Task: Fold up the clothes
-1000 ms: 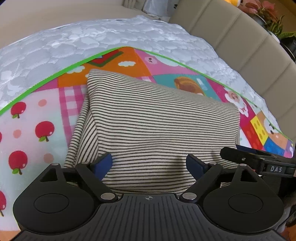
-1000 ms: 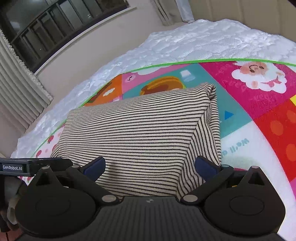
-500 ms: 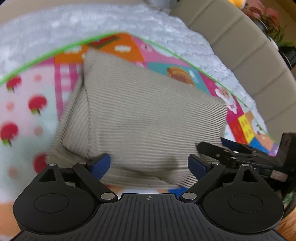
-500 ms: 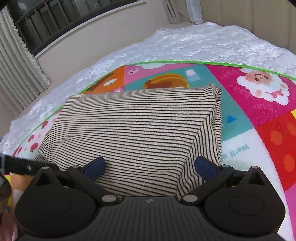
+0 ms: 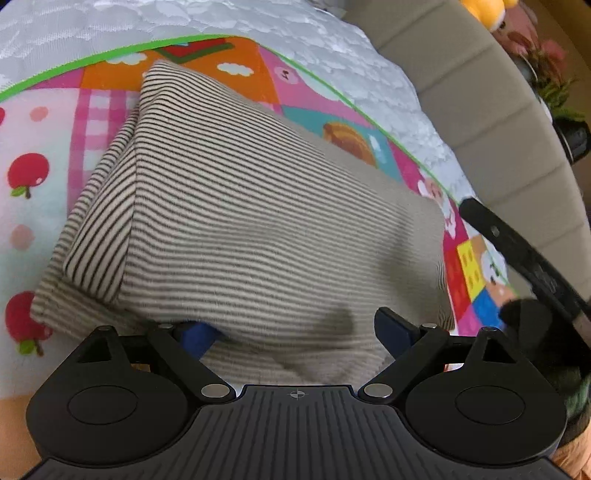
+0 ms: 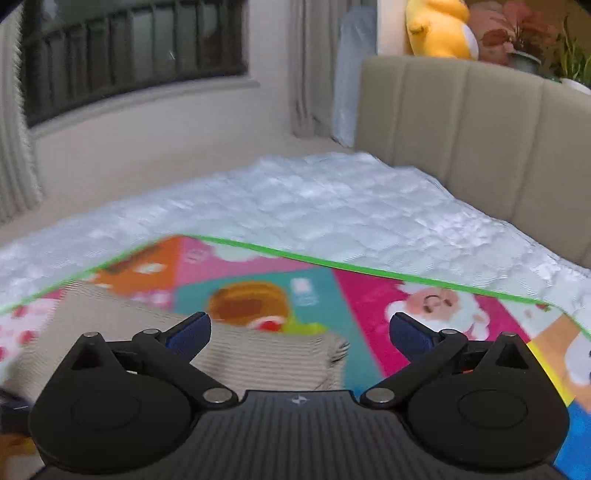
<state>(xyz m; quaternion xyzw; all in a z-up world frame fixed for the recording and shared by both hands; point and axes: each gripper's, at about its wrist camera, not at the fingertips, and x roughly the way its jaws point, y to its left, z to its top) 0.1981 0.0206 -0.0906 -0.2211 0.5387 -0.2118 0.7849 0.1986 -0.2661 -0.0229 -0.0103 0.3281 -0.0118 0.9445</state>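
Observation:
A folded cream garment with thin black stripes (image 5: 251, 221) lies on a colourful cartoon play mat (image 5: 92, 110). My left gripper (image 5: 295, 332) is open at the garment's near edge; its left fingertip is under the cloth fold and the right one beside it. My right gripper (image 6: 299, 332) is open and empty, raised above the mat, with the garment (image 6: 258, 358) low between its fingers. The right gripper's black body shows at the right edge of the left wrist view (image 5: 524, 258).
The mat lies on a white quilted bed cover (image 6: 332, 206). A beige padded headboard (image 6: 480, 140) stands to the right, with a yellow plush toy (image 6: 436, 29) and potted plants (image 6: 524, 37) on top. A window with bars (image 6: 129, 55) is behind.
My right gripper has lifted and tilted up away from the garment, now facing the headboard and window. My left gripper has shifted left and in, its left finger now under the fold.

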